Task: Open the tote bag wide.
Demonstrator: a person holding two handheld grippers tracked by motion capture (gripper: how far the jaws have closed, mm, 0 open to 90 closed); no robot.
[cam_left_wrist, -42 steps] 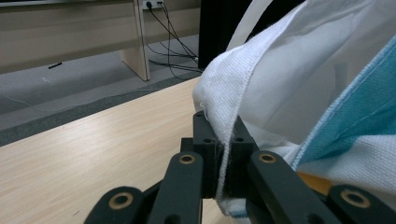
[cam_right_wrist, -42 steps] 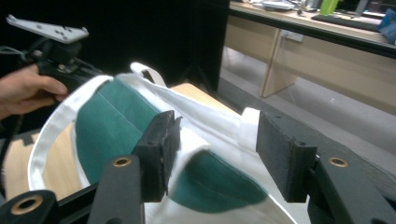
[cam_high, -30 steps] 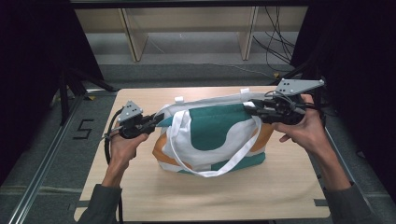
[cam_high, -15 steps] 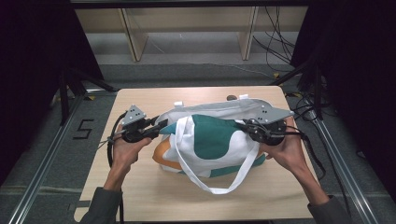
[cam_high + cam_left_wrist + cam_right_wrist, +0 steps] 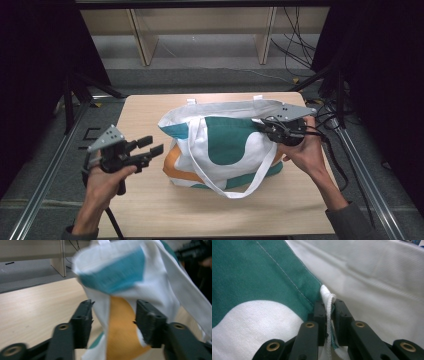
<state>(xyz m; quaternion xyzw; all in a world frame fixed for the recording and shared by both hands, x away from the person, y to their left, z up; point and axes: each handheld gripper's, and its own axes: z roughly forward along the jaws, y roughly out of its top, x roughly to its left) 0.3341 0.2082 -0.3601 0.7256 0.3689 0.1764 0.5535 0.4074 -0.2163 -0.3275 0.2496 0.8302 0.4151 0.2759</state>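
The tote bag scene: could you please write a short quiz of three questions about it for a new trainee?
1. True or false: the left gripper is clamped on the tote bag.
2. Which gripper pinches the bag's rim? A) left B) right C) both
3. Fill in: the long white handle strap hangs over the bag's near side and lies on the ____.

Key:
1. False. Its jaws have just been opening; in the high view it is off the bag's left side, with nothing pressed between the pads.
2. B. In the right gripper view, the right gripper is shut on a fold of the white rim.
3. table.
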